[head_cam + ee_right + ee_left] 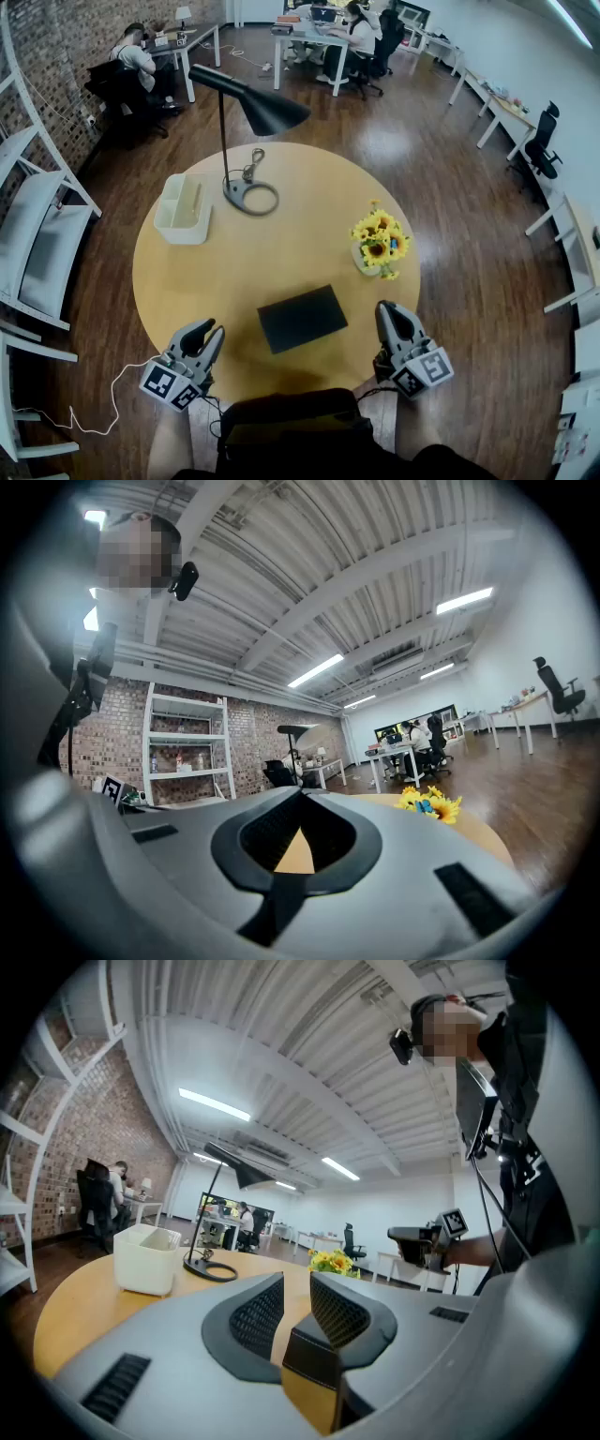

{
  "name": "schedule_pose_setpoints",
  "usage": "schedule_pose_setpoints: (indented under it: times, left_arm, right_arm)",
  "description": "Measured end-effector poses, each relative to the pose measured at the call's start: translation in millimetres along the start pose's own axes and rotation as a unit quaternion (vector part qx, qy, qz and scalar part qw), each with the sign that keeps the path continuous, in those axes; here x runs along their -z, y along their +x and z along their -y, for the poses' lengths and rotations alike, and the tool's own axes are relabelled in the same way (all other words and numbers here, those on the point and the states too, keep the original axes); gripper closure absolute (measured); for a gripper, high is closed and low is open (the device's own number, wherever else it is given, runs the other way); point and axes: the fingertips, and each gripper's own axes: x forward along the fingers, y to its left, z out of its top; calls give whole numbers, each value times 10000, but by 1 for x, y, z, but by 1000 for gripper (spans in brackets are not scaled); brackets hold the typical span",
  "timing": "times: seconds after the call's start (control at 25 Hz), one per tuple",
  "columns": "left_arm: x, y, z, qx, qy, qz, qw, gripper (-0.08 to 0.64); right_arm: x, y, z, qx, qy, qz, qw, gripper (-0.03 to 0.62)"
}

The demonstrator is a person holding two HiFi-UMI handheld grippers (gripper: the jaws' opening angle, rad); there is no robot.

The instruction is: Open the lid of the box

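Note:
The box is flat and black, and lies with its lid down on the round wooden table, near the front edge. My left gripper hovers at the front left, a hand's width from the box and touching nothing. Its jaws are shut with only a thin slit between them. A dark stitched corner, seemingly of the box, shows low in that slit. My right gripper hangs just off the box's right end, also shut and empty. The left gripper view also catches the right gripper.
Further back on the table stand a black desk lamp, a white open container and a small vase of sunflowers. White shelving stands at the left. People sit at desks across the wooden floor.

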Motion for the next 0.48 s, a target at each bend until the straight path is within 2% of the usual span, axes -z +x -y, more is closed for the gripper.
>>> schedule_pose_setpoints:
  times: [0.04, 0.12, 0.16, 0.2, 0.28, 0.32, 0.36, 0.48]
  left_arm:
    - [12, 8, 4, 196, 33, -218, 9996, 439]
    - [39, 24, 14, 602, 152, -674, 9958, 231]
    - [53, 31, 18, 799, 268, -912, 9923, 105]
    - [69, 38, 22, 972, 412, -1148, 9878, 30]
    - [98, 50, 28, 1249, 651, -1512, 9784, -26]
    - [109, 55, 32, 1372, 694, -1626, 9746, -33]
    - [118, 58, 36, 1488, 698, -1710, 9715, -54]
    - [132, 70, 39, 1759, 716, -1769, 9657, -54]
  right_arm:
    - [1, 5, -3, -70, -86, -21, 9999, 589]
    - [5, 14, -9, -229, -306, -98, 9992, 589]
    - [9, 18, -12, -319, -453, -170, 9983, 589]
    - [14, 21, -15, -403, -588, -265, 9971, 589]
    - [24, 24, -23, -540, -725, -479, 9947, 589]
    - [28, 23, -27, -600, -738, -581, 9938, 589]
    - [31, 23, -32, -658, -744, -671, 9928, 589]
    - [41, 26, -43, -822, -849, -921, 9887, 589]
